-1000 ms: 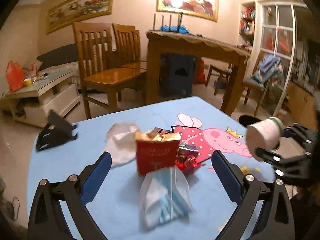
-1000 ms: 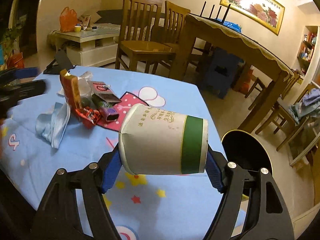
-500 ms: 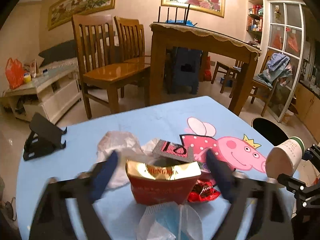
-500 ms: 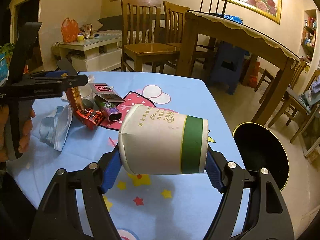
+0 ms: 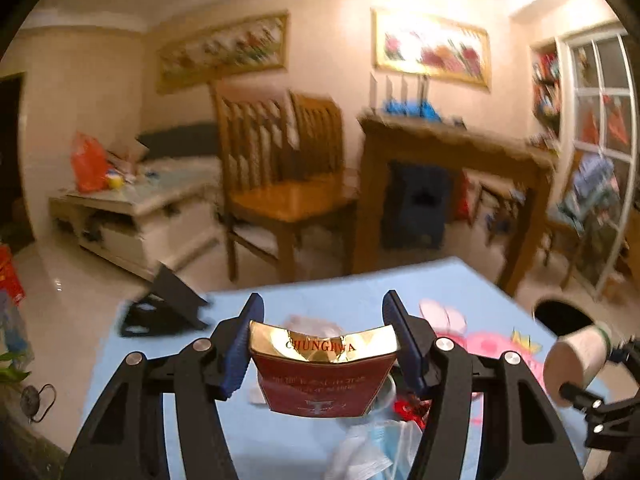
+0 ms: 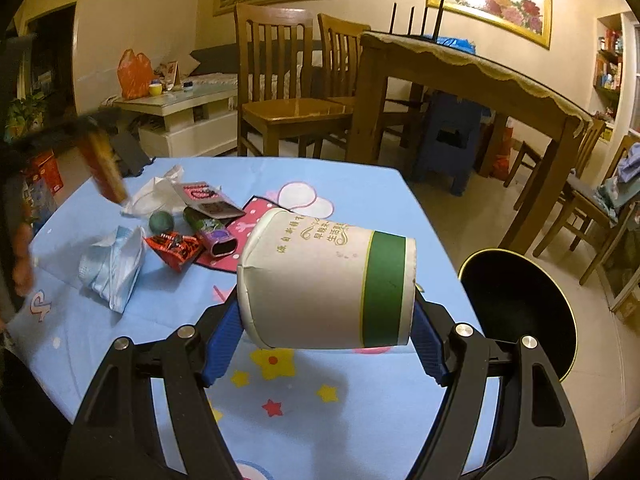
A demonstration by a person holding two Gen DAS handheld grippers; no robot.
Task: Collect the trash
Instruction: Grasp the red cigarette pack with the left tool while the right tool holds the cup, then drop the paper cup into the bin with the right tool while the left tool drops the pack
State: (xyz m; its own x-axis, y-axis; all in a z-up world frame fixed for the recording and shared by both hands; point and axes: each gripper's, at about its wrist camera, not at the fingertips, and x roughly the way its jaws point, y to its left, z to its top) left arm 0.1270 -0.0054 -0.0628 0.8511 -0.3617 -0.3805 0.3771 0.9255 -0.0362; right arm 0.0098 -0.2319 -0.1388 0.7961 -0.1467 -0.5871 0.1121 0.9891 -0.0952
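Note:
My left gripper (image 5: 323, 318) is shut on a red cigarette pack (image 5: 324, 376) with a gold top and holds it above the blue tablecloth (image 5: 280, 440). In the right wrist view the same pack (image 6: 106, 172) shows blurred at the far left, clear of the table. My right gripper (image 6: 326, 304) is shut on a white paper cup (image 6: 320, 280) with a green band, lying sideways over the table's near right part. On the cloth lie a blue face mask (image 6: 112, 268), a red wrapper (image 6: 176, 246), a purple tube (image 6: 212, 232), a white bag (image 6: 154, 196) and a flat packet (image 6: 208, 200).
A black round bin (image 6: 520, 308) stands on the floor just right of the table. A black folding stand (image 5: 164, 308) sits at the table's far left corner. Wooden chairs (image 6: 288, 92) and a dining table (image 6: 460, 72) stand beyond. A person's hand (image 6: 22, 256) is at the left edge.
The left gripper's jaws closed on the red pack, then lifted it off the table and tilted upward. The right gripper kept the cup nearly still.

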